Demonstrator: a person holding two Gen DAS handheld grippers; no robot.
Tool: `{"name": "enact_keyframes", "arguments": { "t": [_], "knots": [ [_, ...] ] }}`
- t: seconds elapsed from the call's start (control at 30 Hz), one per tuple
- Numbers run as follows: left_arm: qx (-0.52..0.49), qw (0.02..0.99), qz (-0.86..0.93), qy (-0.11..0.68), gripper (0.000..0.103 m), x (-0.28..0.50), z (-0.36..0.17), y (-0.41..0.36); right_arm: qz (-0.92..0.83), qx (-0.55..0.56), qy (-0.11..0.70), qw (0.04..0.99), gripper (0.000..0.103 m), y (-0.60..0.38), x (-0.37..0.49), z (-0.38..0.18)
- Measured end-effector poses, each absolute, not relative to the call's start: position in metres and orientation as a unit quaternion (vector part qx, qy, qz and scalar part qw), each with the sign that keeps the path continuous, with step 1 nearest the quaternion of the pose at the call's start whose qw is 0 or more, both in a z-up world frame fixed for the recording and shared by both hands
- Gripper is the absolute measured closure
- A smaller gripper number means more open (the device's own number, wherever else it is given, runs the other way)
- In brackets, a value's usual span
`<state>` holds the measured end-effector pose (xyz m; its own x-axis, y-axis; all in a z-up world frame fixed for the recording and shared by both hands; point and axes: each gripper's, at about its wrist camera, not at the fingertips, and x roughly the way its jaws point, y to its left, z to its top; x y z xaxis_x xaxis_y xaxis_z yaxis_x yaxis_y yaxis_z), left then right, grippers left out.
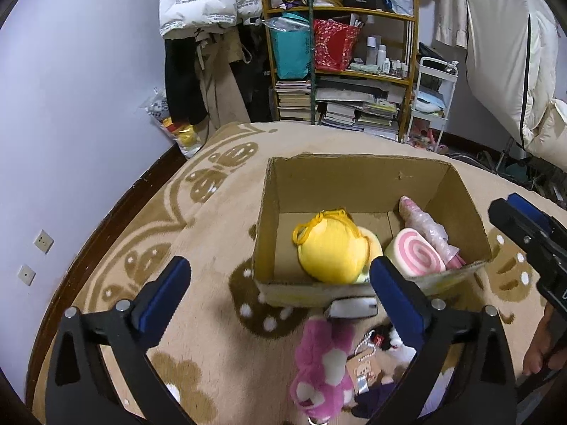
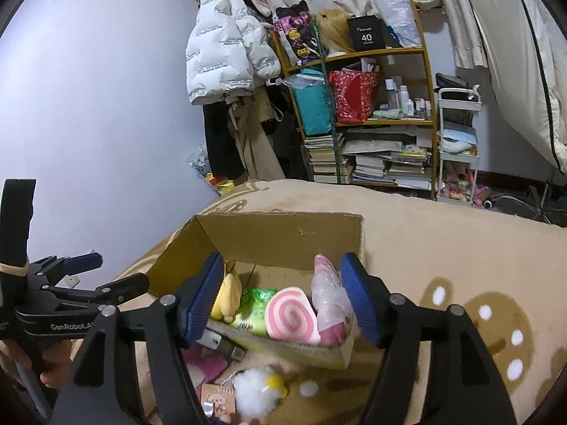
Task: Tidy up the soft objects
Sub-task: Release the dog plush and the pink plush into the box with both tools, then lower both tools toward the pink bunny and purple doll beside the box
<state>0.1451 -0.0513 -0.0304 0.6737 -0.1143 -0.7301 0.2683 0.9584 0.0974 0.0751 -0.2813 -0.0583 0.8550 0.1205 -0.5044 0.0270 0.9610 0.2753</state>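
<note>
An open cardboard box point(image 1: 354, 180) point(image 2: 283, 233) stands on the beige rug. Inside lie a yellow plush point(image 1: 331, 248) point(image 2: 226, 294), a pink swirl roll cushion point(image 1: 416, 253) point(image 2: 292, 313), a pink toy wrapped in plastic point(image 1: 425, 223) point(image 2: 327, 294) and a green packet point(image 2: 255, 310). In front of the box lie a pink plush point(image 1: 322, 364), a white fluffy toy with yellow point(image 2: 257, 387) and a bear tag point(image 1: 361, 372) point(image 2: 218, 400). My left gripper point(image 1: 280, 297) is open and empty above the rug before the box. My right gripper point(image 2: 280, 297) is open and empty over the box's near wall.
A patterned beige rug point(image 1: 198, 233) covers the floor beside a dark floor edge and a white wall. A cluttered shelf point(image 1: 340, 71) with books and bags, hanging coats point(image 1: 198, 10) and a white cart point(image 1: 430, 99) stand behind. A small white and black device point(image 1: 352, 308) lies against the box front.
</note>
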Motion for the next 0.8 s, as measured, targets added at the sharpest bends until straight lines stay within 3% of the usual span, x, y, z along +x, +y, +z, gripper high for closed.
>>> {"name": "enact_keyframes", "arguments": {
  "t": [0.47, 0.8],
  "knots": [
    [0.107, 0.889, -0.103, 0.433, 0.003, 0.101, -0.024, -0.033, 0.021, 0.123, 0.278, 0.953, 0.001, -0.265, 0.027, -0.044],
    [0.107, 0.882, -0.099, 0.449, 0.003, 0.079, -0.018, -0.023, 0.026, 0.121, 0.316, 0.941, 0.000, -0.253, 0.001, -0.052]
  ]
}}
